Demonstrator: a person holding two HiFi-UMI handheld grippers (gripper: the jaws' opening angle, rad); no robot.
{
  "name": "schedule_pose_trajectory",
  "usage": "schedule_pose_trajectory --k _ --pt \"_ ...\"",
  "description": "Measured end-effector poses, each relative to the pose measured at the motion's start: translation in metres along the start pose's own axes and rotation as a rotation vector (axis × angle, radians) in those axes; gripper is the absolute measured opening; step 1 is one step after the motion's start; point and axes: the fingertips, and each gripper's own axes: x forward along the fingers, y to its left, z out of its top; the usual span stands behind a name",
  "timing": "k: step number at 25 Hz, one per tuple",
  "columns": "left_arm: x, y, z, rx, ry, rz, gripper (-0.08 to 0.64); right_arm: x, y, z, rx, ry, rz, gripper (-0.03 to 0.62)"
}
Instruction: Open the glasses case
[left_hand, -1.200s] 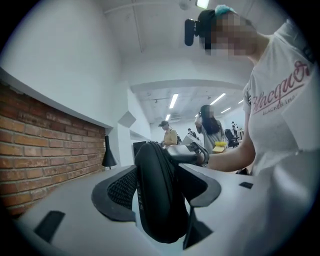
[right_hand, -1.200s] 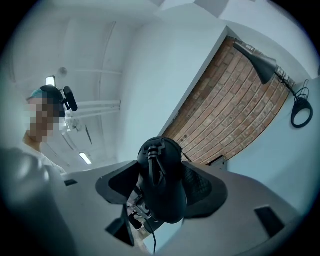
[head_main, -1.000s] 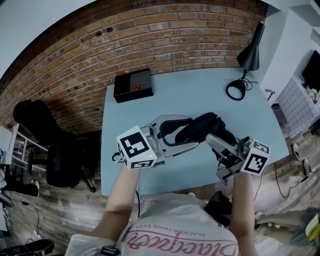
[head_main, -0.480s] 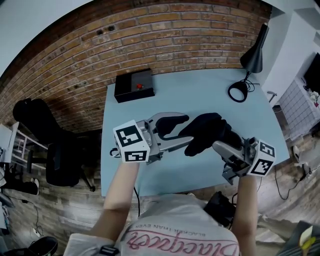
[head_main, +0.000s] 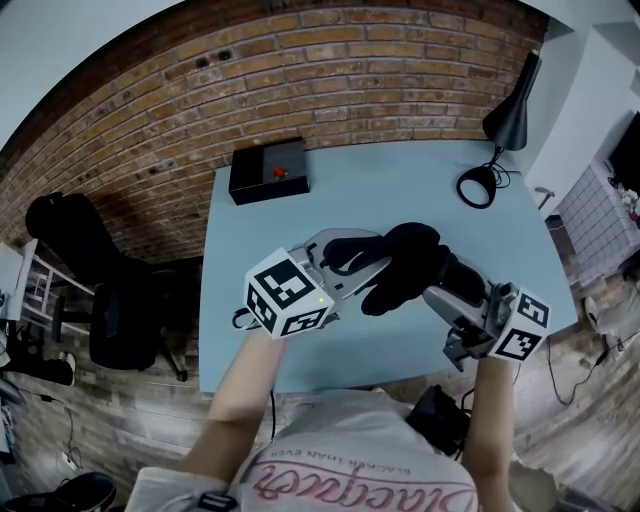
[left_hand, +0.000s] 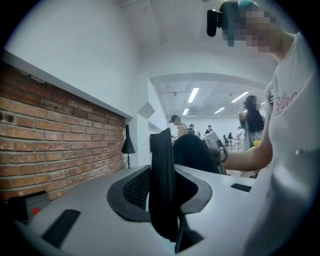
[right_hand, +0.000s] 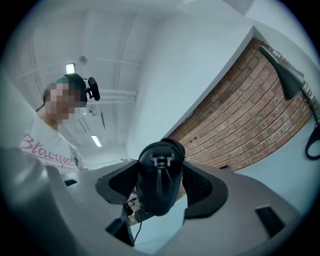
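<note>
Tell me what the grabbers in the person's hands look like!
The left gripper and right gripper are grey, with wide jaws lined with black pads, and each carries a white cube with black square markers. The person wears a white shirt with pink lettering.

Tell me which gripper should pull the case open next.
Left, likely. The left gripper, its jaws just closing, pinches the thin zippered edge of the glasses case; the right gripper clamps its rounded end as anchor.

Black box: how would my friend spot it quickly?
Find the light blue table by the brick wall and look at its far left corner. The black box sits there alone, low and flat with a red button on top, unlike the tall lamp opposite.
</note>
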Motion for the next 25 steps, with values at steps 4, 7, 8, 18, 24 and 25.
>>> schedule_pose_trajectory --k 4,7,8,18,24,25 --pt "-0.001 0.022 -0.007 0.026 0.029 0.175 0.063 0.0 -0.016 0.002 -0.066 0.001 -0.152 0.287" --pt "-0.003 0.031 -0.007 0.085 0.024 0.301 0.063 -0.003 -0.027 0.002 -0.107 0.0 -0.267 0.287" --pt "-0.004 0.033 -0.005 0.107 0.022 0.341 0.063 -0.004 -0.029 0.002 -0.124 -0.004 -0.301 0.287" --pt "-0.012 0.039 0.022 0.162 -0.107 0.585 0.063 0.014 -0.02 -0.003 -0.449 0.041 -0.563 0.287" --pt "-0.015 0.028 0.031 0.087 -0.223 0.583 0.063 0.014 -0.028 -0.011 -0.483 0.061 -0.674 0.287" --pt "-0.014 0.027 0.031 0.06 -0.236 0.566 0.063 0.012 -0.029 -0.01 -0.497 0.057 -0.69 0.287"
